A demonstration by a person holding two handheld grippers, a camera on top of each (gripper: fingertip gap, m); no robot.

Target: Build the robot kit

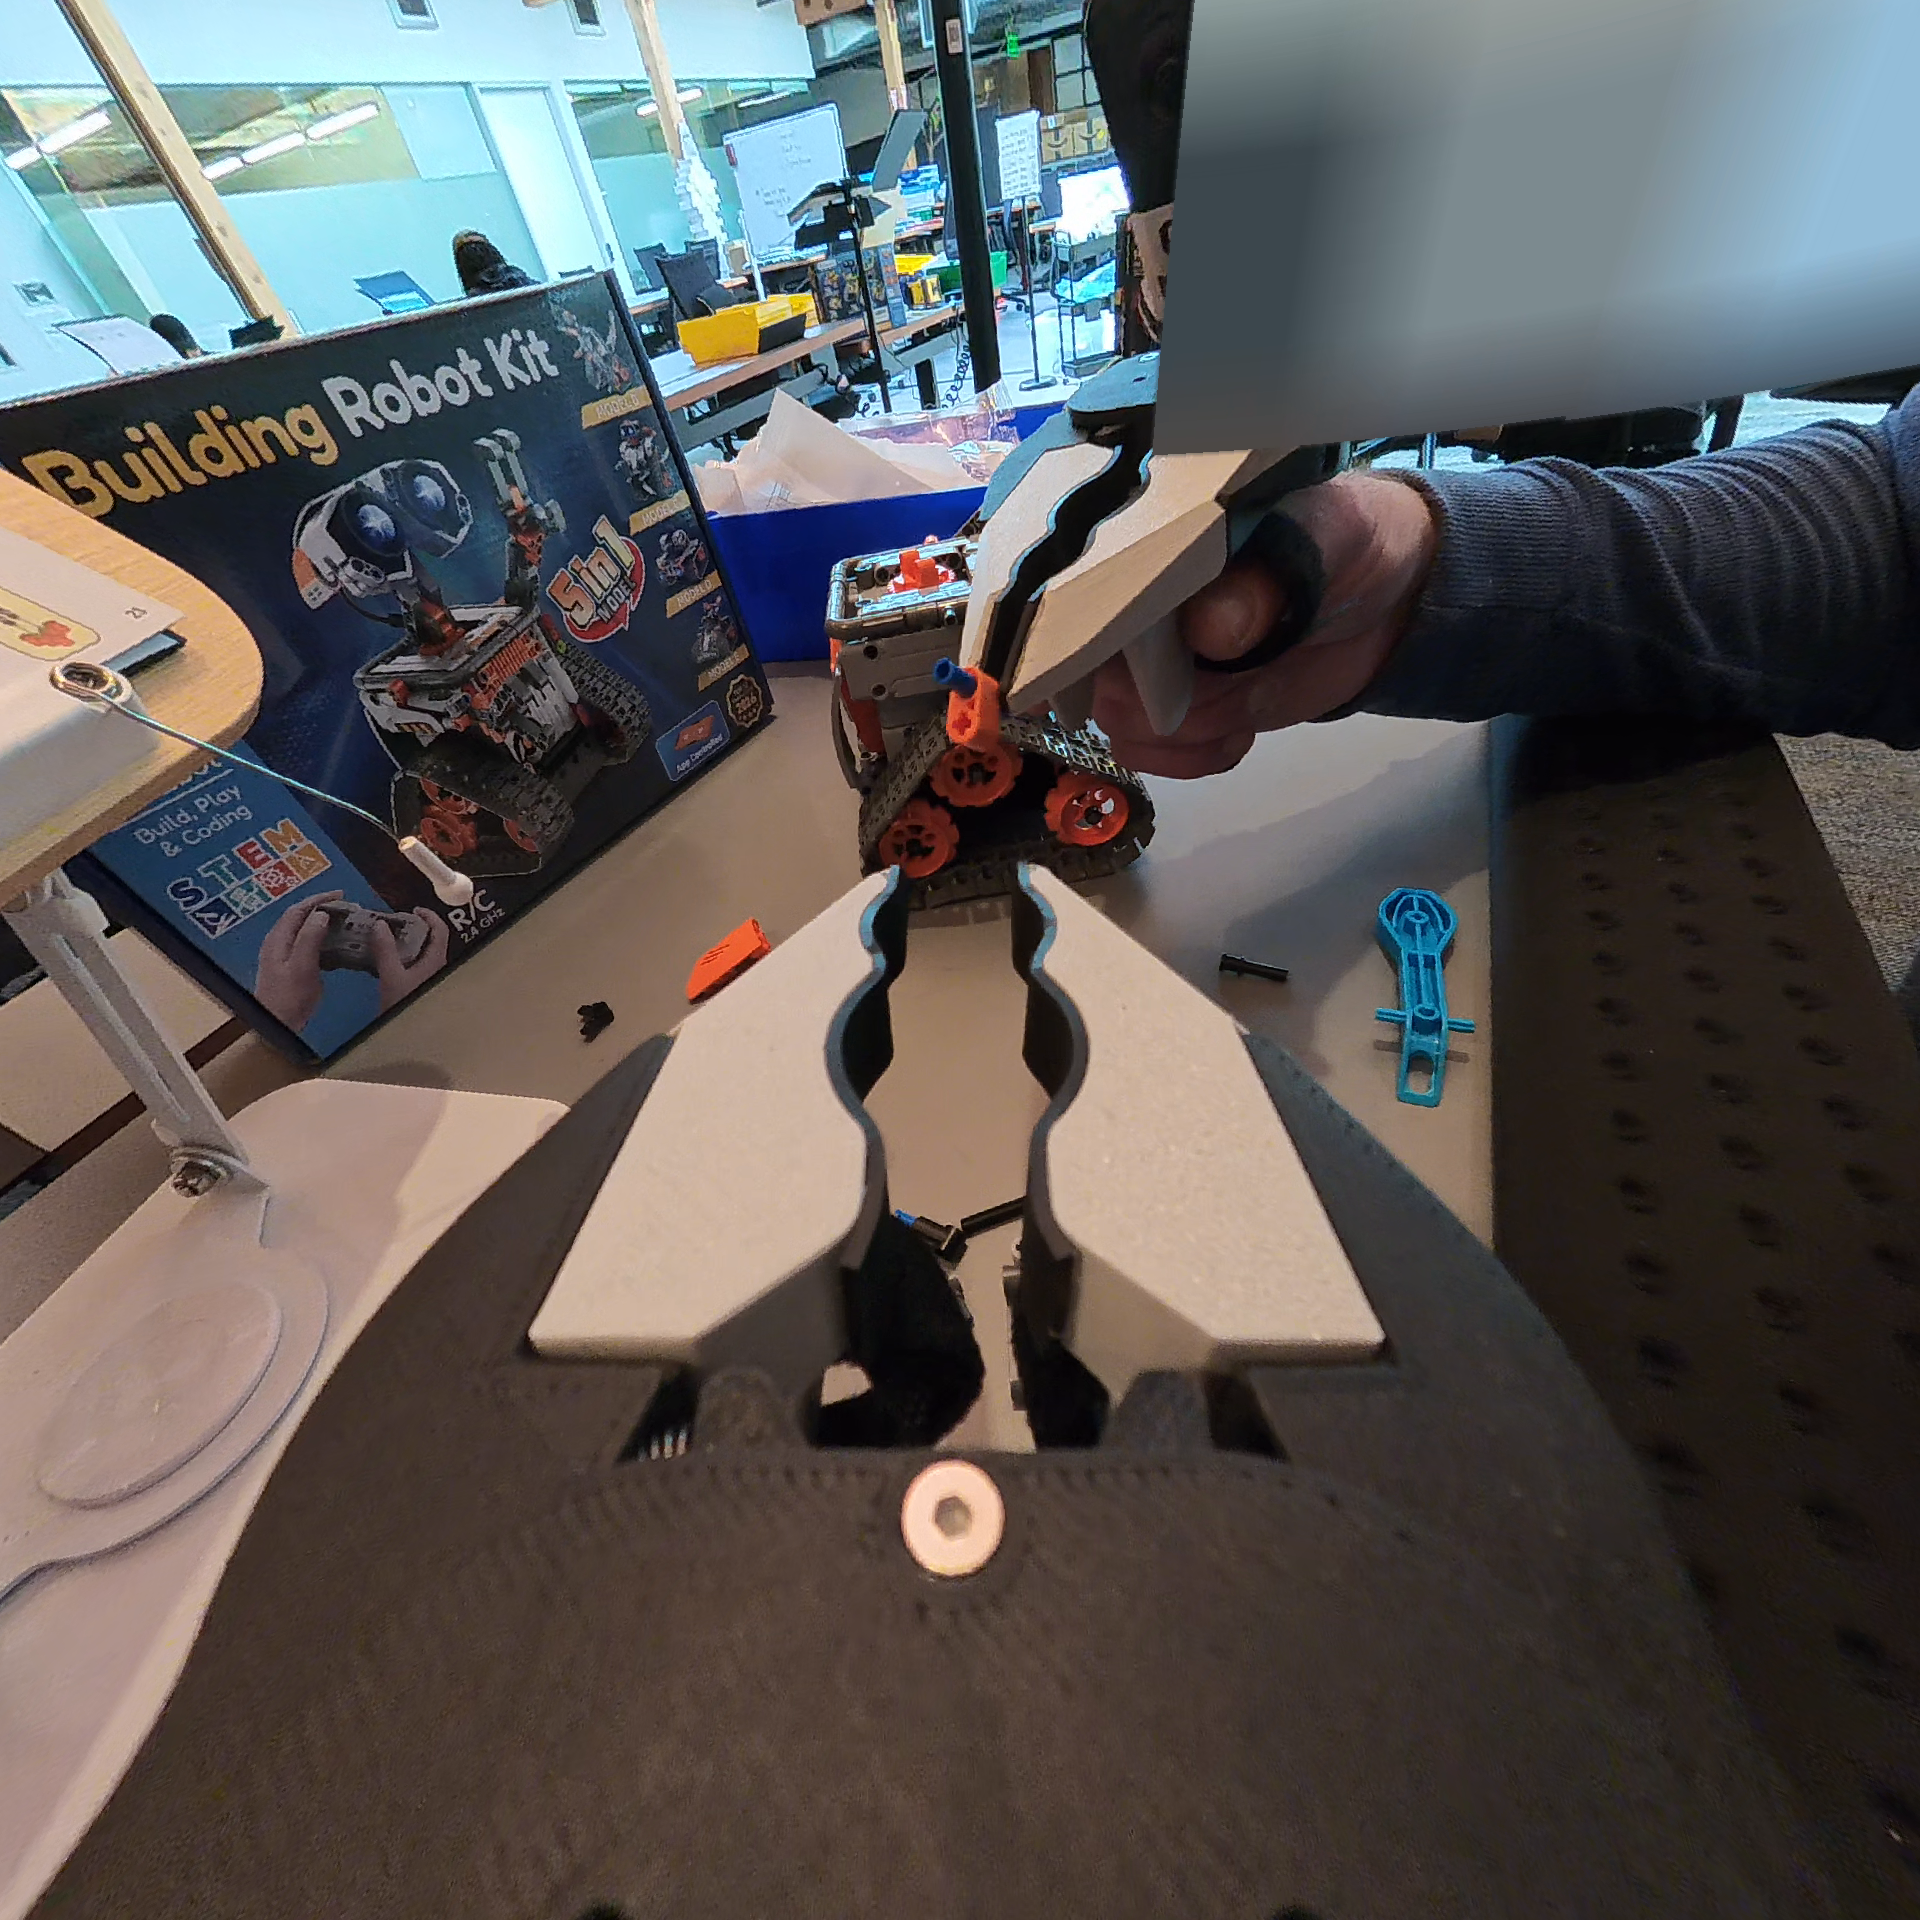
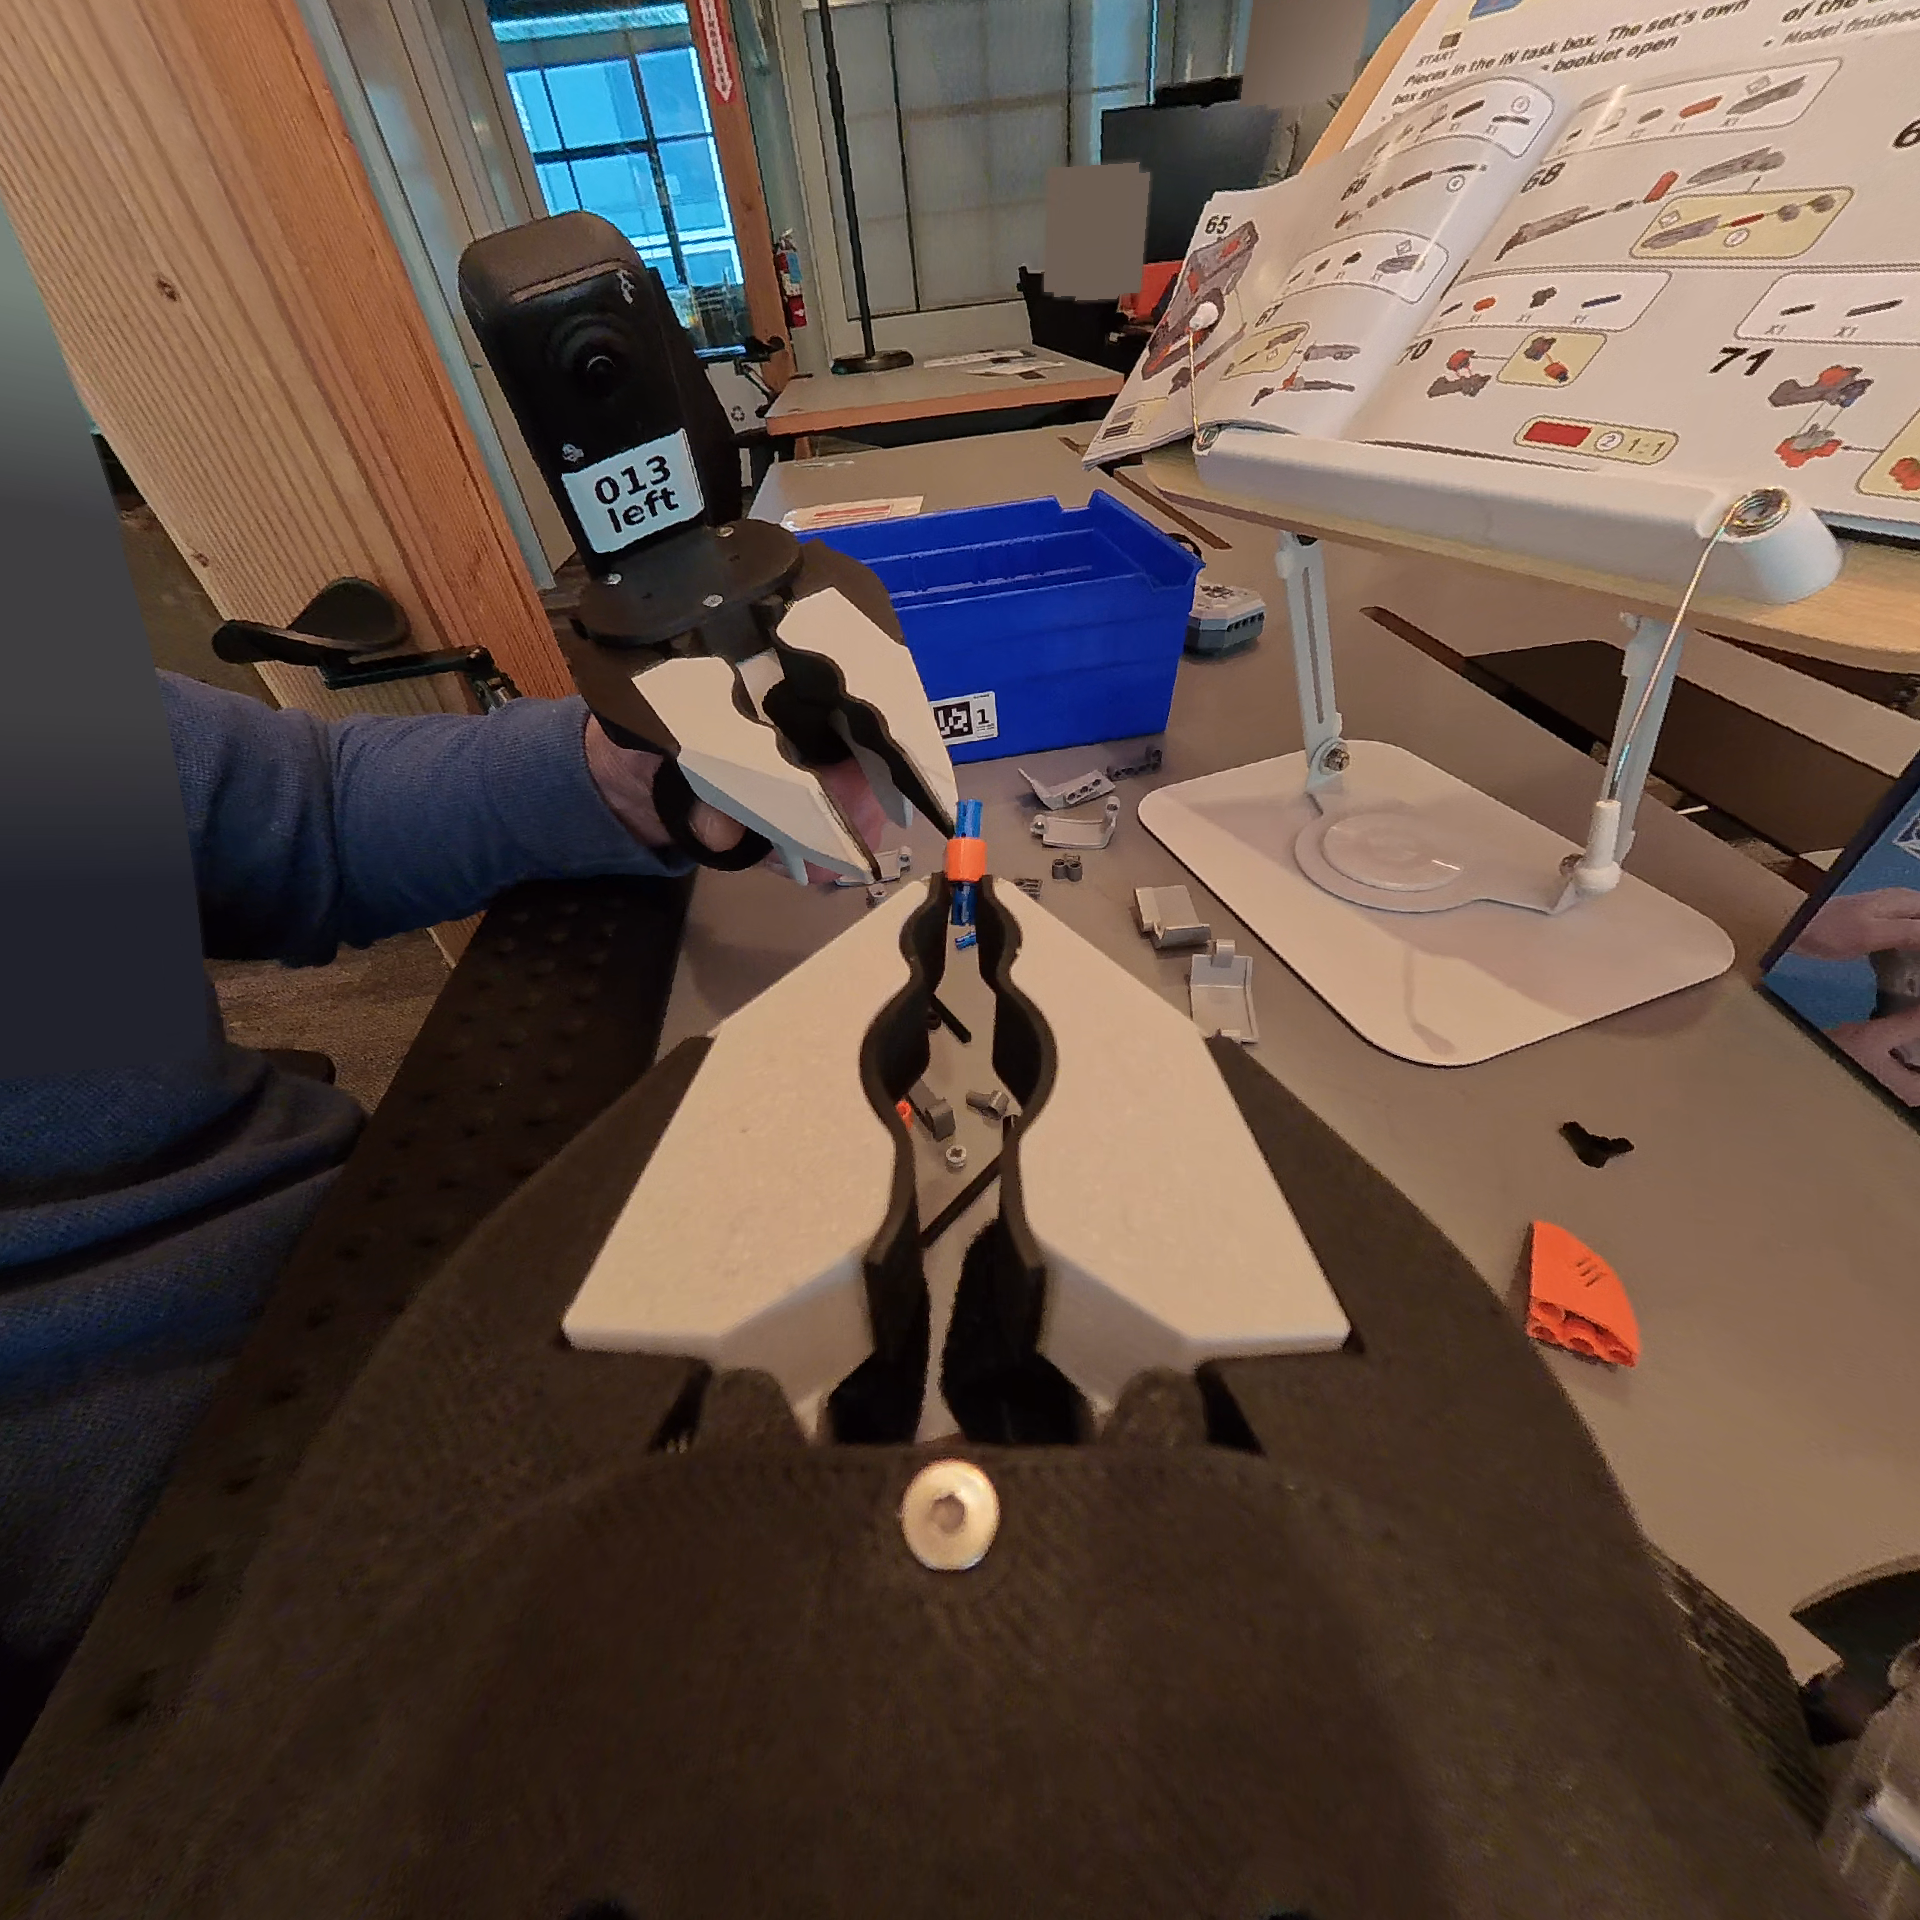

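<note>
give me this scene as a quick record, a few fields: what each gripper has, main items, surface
right gripper: shut on small orange and blue piece
left gripper: open, holding nothing, its tips close to the tracked robot model
loose parts: orange curved piece, blue tool, grey pieces
other items: blue bin, kit box, open instruction booklet on a white stand
surface: grey table

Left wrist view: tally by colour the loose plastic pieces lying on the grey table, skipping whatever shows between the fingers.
Orange: 1, curved orange panel
Black: 2, small black connector, short black pin
Blue: 1, flat light-blue tool
Total: 4
</note>
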